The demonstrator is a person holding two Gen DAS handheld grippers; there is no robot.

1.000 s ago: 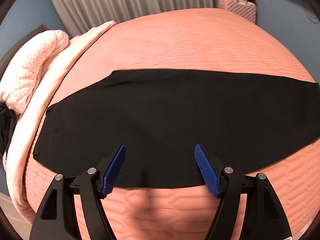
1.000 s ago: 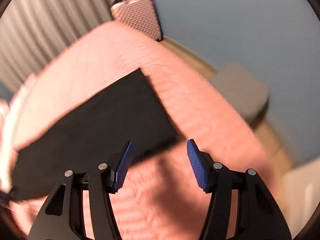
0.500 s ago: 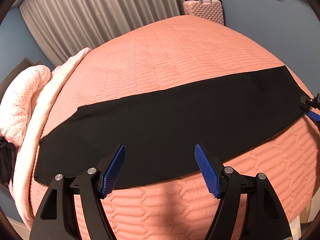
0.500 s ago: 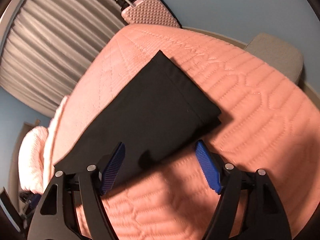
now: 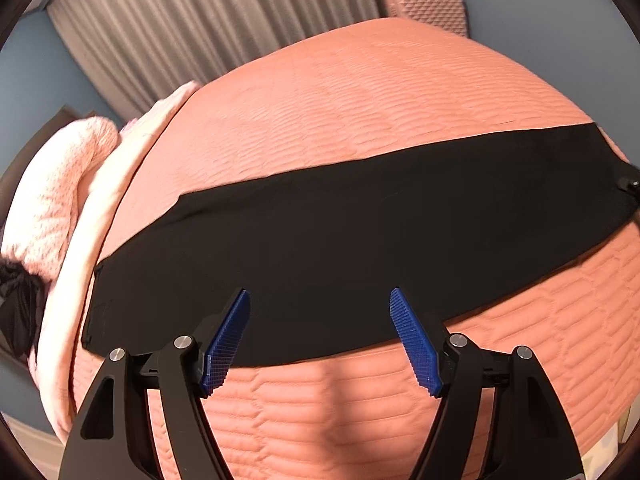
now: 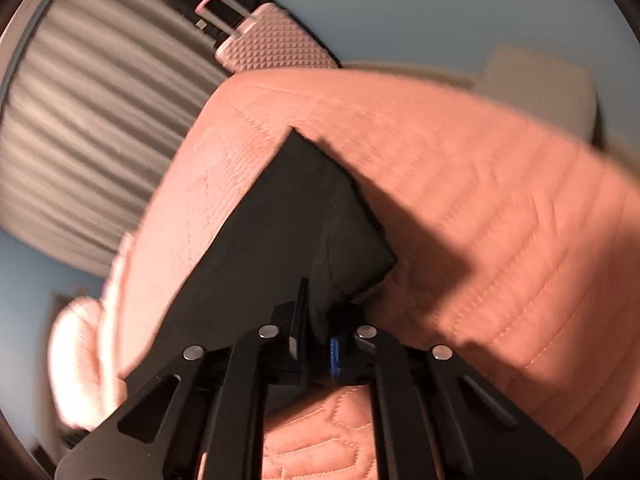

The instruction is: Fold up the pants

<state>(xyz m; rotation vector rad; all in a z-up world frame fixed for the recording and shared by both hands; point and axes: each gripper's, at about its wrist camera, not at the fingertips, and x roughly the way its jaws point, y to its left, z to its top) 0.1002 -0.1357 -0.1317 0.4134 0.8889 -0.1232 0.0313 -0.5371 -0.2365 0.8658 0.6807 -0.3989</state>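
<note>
Black pants (image 5: 360, 232) lie folded lengthwise in a long strip across the salmon quilted bed cover (image 5: 360, 92). My left gripper (image 5: 320, 336) hovers open over the strip's near edge, left of its middle, with nothing between its blue pads. In the right wrist view the leg end of the pants (image 6: 280, 232) rises off the cover (image 6: 480, 200). My right gripper (image 6: 316, 320) is closing on that end's near corner, and the fabric is pinched between its pads. The right gripper's tip (image 5: 630, 184) also shows at the far right of the strip.
A pink suitcase (image 5: 426, 10) stands past the far side of the bed, in front of grey curtains (image 5: 200, 32). A pale pink blanket and pillow (image 5: 60, 200) lie at the left end, with a dark bundle (image 5: 18, 304) beside them. A grey stool (image 6: 536, 92) stands beyond the bed's right side.
The right gripper moved onto the pants' leg end and went from wide open to shut on its corner, which now lifts. The left gripper shifted along the near edge and stayed open.
</note>
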